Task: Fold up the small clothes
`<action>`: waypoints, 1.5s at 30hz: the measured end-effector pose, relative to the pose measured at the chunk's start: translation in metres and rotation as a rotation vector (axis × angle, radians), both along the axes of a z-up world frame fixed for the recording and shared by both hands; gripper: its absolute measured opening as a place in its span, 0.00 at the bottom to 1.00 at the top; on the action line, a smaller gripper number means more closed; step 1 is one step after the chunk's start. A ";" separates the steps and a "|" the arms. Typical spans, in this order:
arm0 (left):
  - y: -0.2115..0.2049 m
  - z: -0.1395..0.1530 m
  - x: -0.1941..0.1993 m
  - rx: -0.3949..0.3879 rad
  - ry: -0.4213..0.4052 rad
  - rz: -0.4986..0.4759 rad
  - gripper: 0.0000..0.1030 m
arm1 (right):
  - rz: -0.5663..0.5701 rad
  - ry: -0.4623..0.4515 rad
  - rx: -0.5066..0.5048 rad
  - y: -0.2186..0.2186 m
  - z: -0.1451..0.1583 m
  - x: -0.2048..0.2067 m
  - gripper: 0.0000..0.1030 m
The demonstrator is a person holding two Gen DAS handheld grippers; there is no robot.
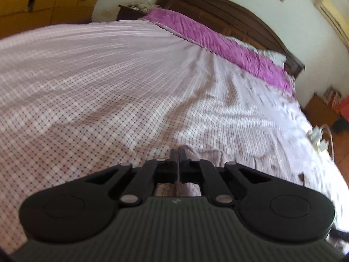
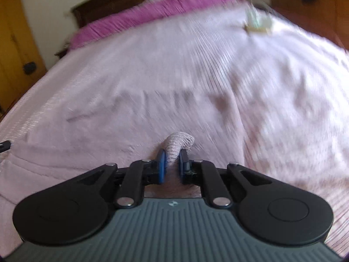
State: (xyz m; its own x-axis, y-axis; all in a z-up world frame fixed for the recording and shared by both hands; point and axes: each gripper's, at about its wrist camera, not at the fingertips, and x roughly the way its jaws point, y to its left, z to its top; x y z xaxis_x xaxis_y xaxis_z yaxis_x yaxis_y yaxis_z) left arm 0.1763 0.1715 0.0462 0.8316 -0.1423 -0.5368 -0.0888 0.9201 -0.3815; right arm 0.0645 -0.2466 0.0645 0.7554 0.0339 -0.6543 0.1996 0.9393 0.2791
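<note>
My left gripper (image 1: 178, 152) is shut, its jaws pressed together over a bunched edge of pale checked cloth (image 1: 207, 152) that trails to the right on the bed. My right gripper (image 2: 173, 156) is shut on a rolled fold of the same pale checked cloth (image 2: 178, 142), which sticks up between the blue pads (image 2: 161, 163). Both grippers are low over the bed. The cloth looks much like the bedsheet, so its outline is hard to tell, and both views are motion blurred.
The bed carries a pink-and-white checked sheet (image 1: 87, 83) and a purple blanket (image 1: 218, 41) along a dark wooden headboard (image 1: 240, 15). A small pale object (image 1: 317, 138) lies near the bed's right edge; it also shows in the right wrist view (image 2: 258, 25). A yellow wardrobe (image 1: 43, 2) stands at left.
</note>
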 end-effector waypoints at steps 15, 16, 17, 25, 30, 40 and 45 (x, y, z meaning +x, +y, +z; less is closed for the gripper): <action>-0.051 0.023 -0.052 0.157 0.058 -0.186 0.06 | -0.078 -0.064 0.068 -0.012 0.019 -0.039 0.44; -0.054 0.023 -0.055 0.158 0.063 -0.193 0.06 | -0.073 -0.062 0.081 -0.011 0.018 -0.039 0.44; -0.057 0.022 -0.058 0.159 0.068 -0.201 0.06 | -0.066 -0.053 0.083 -0.008 0.017 -0.040 0.44; -0.072 0.002 -0.061 0.191 0.146 -0.194 0.08 | -0.101 -0.054 -0.097 0.009 0.012 -0.039 0.36; -0.070 -0.003 -0.059 0.174 0.151 -0.191 0.08 | -0.141 -0.018 -0.164 0.007 0.009 -0.040 0.36; -0.070 -0.001 -0.064 0.181 0.151 -0.180 0.08 | -0.049 -0.034 -0.079 0.013 0.000 -0.034 0.38; -0.067 0.013 -0.079 0.201 0.151 -0.179 0.08 | -0.086 -0.058 0.043 -0.002 0.006 -0.048 0.40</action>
State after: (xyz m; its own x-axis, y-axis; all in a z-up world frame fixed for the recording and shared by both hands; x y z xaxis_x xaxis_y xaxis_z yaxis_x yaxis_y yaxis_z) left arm 0.0976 0.1045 0.0592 0.7118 -0.1580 -0.6844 0.0401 0.9819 -0.1850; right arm 0.0170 -0.2486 0.0704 0.7931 -0.0052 -0.6090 0.2613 0.9062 0.3326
